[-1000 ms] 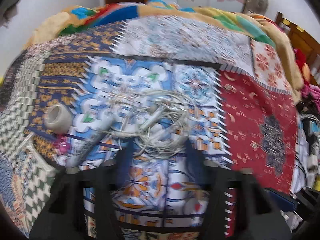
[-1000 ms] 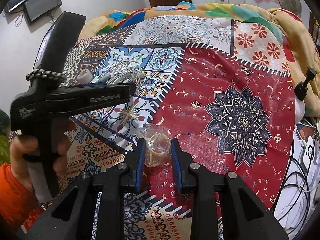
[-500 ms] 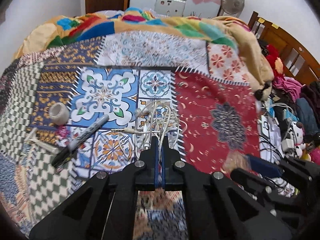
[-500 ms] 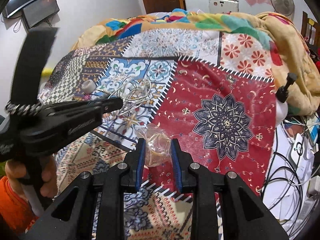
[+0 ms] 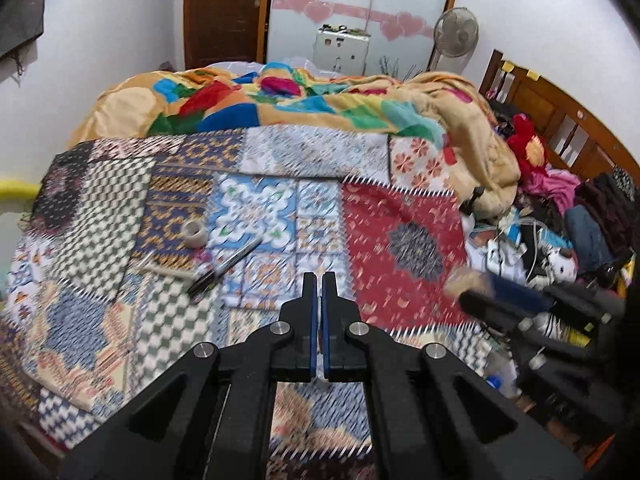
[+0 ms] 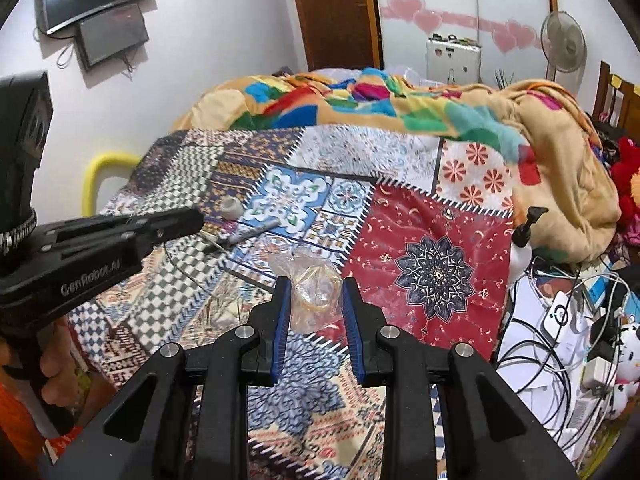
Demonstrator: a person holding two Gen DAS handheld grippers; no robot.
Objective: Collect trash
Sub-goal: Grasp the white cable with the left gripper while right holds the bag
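My left gripper (image 5: 319,280) is shut, its fingers pressed together high above the patchwork bed cover (image 5: 400,240). In the right wrist view the left gripper (image 6: 198,216) shows from the side, with thin white cable (image 6: 172,258) hanging from its tip. My right gripper (image 6: 315,280) is shut on a crumpled clear plastic bag (image 6: 312,288) with yellowish bands inside, held above the cover. From the left wrist view the right gripper (image 5: 464,296) is a blur at the right.
A tape roll (image 5: 195,233), a black marker (image 5: 228,264) and a white stick (image 5: 168,270) lie on the cover. A pump bottle (image 6: 524,236), tangled chargers (image 6: 560,320) and clothes crowd the right side. A colourful blanket (image 6: 400,108) is piled at the back.
The left gripper closed on the white cable bundle and lifted it off the bed. Both grippers rose and pulled back; the right one kept hold of the bag.
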